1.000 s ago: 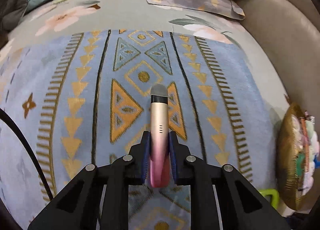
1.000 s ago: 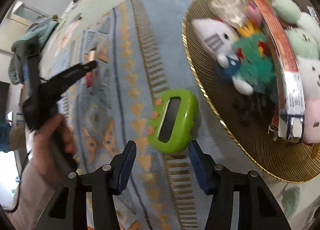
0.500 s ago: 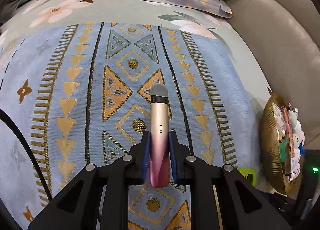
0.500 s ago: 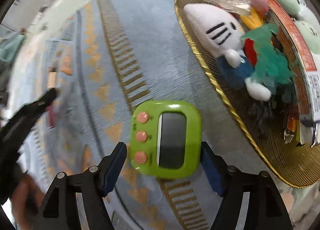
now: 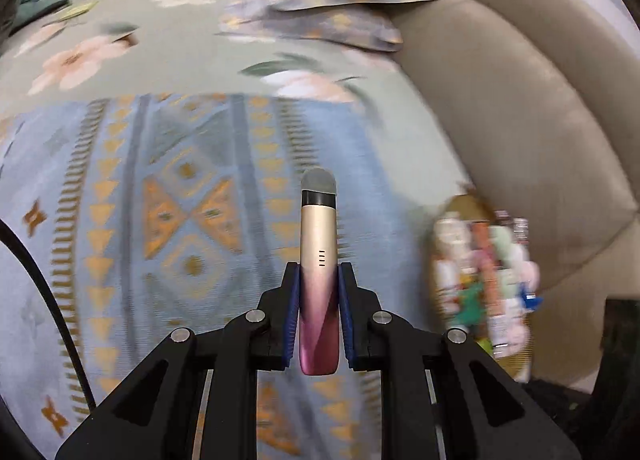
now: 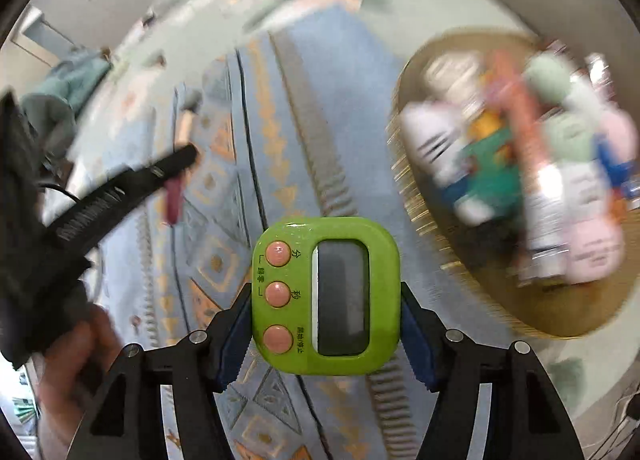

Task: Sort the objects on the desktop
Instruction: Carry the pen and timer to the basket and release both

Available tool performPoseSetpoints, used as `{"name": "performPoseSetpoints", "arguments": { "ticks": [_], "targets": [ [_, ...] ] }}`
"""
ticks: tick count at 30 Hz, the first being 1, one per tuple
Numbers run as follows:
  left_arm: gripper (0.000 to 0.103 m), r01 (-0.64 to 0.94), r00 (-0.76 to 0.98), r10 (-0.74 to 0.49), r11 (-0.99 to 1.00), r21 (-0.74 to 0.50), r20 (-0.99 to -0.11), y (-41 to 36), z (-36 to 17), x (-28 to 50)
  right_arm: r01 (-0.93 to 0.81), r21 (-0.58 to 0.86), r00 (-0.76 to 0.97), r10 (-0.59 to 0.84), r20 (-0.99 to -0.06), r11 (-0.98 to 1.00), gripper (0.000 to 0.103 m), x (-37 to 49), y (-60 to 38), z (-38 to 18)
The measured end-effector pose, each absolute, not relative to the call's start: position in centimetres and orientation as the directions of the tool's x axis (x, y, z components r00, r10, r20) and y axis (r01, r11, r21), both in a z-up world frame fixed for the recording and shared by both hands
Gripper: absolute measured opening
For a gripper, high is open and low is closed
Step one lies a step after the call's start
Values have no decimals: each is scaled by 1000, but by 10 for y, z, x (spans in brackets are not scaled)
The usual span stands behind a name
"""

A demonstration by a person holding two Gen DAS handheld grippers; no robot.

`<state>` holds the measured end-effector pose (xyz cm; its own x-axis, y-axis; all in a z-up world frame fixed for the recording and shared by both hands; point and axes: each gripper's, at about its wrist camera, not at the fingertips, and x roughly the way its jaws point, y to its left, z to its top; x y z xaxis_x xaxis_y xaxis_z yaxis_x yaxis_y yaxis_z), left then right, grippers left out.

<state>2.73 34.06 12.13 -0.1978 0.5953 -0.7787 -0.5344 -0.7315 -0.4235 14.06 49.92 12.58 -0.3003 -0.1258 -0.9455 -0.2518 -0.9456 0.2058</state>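
Note:
My left gripper [image 5: 319, 280] is shut on a gold-to-pink pen-shaped device [image 5: 318, 260] with a grey tip, held above the patterned blue cloth [image 5: 180, 220]. My right gripper [image 6: 326, 308] is shut on a green digital timer [image 6: 326, 294] with three pink buttons, lifted above the cloth. The round gold tray [image 6: 560, 312], holding plush toys and packets, lies to the right of the timer; it also shows in the left wrist view [image 5: 516, 360] at the right. The left gripper and its pink device [image 6: 174, 196] appear at the left of the right wrist view.
The cloth lies on a floral bedspread [image 5: 100, 56]. Pillows [image 5: 332, 0] lie at the far end. A beige padded headboard [image 5: 520, 120] curves along the right side behind the tray. The person's hand [image 6: 76, 372] holds the left gripper's handle.
My right gripper closed on the green timer and lifted it off the cloth. My left gripper, still holding the device, swung right so the gold tray sits closer in its view.

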Motion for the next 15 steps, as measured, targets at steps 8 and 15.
{"name": "performPoseSetpoints", "arguments": {
  "ticks": [8, 15],
  "targets": [
    [15, -637, -90, 721, -572, -517, -687, 447, 159, 68, -482, 73, -423, 159, -892, -873, 65, 137, 619, 204],
    [64, -493, 0, 791, -532, -689, -611, 481, 119, 70, -546, 187, -383, 45, -923, -816, 71, 131, 674, 185]
  ]
}}
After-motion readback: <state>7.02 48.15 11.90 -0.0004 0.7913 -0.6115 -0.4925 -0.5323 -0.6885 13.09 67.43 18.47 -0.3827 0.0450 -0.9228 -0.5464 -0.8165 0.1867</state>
